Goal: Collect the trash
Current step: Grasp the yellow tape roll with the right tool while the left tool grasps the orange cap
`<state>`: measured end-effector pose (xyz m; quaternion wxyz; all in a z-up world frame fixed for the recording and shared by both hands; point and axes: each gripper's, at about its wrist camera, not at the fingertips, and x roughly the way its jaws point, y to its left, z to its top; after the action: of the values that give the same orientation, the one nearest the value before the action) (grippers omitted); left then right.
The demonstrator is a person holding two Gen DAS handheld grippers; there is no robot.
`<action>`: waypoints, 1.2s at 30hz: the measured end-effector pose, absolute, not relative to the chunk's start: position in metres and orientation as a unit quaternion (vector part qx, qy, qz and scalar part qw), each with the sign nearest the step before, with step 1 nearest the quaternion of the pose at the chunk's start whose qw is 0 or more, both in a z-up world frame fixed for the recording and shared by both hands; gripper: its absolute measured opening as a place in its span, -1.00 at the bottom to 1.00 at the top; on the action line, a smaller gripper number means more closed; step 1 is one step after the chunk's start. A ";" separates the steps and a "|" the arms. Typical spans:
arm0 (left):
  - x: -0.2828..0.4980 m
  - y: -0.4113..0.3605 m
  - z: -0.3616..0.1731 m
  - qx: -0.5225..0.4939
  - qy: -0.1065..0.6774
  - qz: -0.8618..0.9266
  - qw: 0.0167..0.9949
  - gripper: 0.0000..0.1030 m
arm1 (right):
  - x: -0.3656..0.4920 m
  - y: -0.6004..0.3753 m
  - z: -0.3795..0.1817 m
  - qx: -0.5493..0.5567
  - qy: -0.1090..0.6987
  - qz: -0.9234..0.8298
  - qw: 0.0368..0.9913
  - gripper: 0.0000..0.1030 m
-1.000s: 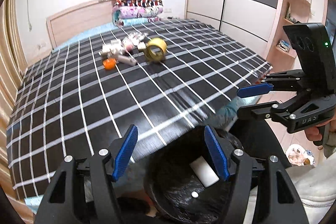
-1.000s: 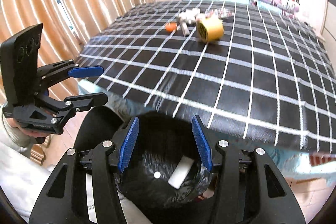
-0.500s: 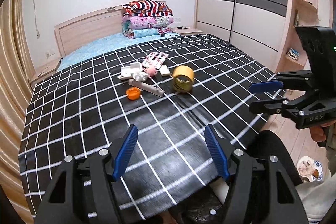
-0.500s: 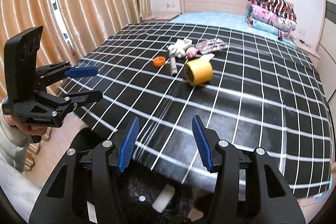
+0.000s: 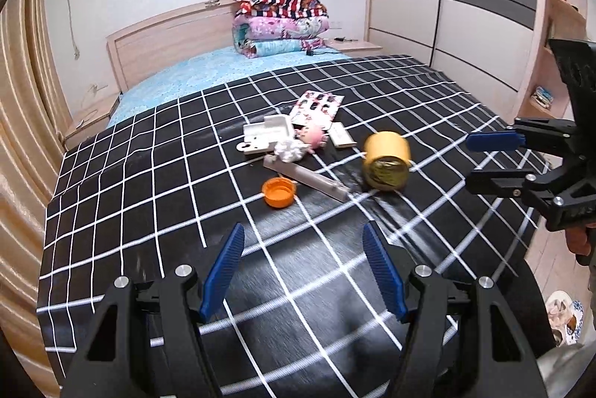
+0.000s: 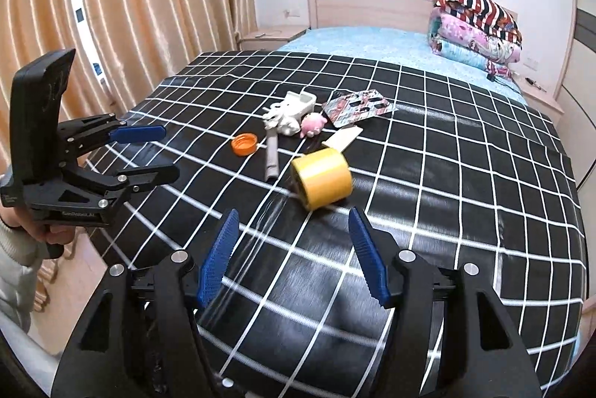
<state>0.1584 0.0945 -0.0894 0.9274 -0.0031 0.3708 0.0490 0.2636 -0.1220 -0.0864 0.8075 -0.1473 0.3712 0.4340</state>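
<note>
From the left wrist camera, the left hand-held gripper sits at 6 o'clock with its blue pads spread and nothing between them, above a black bedspread with a white grid. The trash lies in a cluster at the middle of the bed: an orange cap nearest, a grey tube just past it towards 1 o'clock, a yellow tape roll on its side at 2 o'clock, then a white plastic tray, crumpled white paper, a pink toy, a small card and a printed packet farther back. The right hand-held gripper shows at 3 o'clock, empty. Folded quilts are stacked at the headboard at 12 o'clock.

From the right wrist camera, the right hand-held gripper is at 6 o'clock, its jaws opening with nothing between them. The yellow tape roll lies just beyond its fingertips at 12 o'clock; the grey tube, orange cap and pink toy lie behind it. The left hand-held gripper is at 9 o'clock, spread and empty, in front of beige curtains.
</note>
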 end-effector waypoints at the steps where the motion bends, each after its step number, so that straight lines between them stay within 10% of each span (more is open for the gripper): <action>1: 0.163 0.097 -0.091 -0.004 0.372 0.050 0.927 0.23 | 0.268 -0.120 -0.087 -0.147 0.373 0.433 0.807 0.18; 15: 0.225 0.128 -0.123 -0.018 0.407 0.051 0.912 0.19 | 0.309 -0.088 -0.111 -0.147 0.397 0.431 0.797 0.18; 24: 0.236 0.128 -0.135 -0.009 0.420 0.052 0.906 -0.43 | 0.311 -0.088 -0.118 -0.141 0.405 0.432 0.793 -0.06; 36: 0.216 0.111 -0.119 0.003 0.401 0.049 0.915 -0.44 | 0.297 -0.093 -0.107 -0.145 0.392 0.435 0.798 -0.09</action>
<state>0.2156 0.1107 -0.1185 0.9148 0.0031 0.4010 0.0492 0.2973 -0.0934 -0.1067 0.7976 -0.1452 0.3920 0.4348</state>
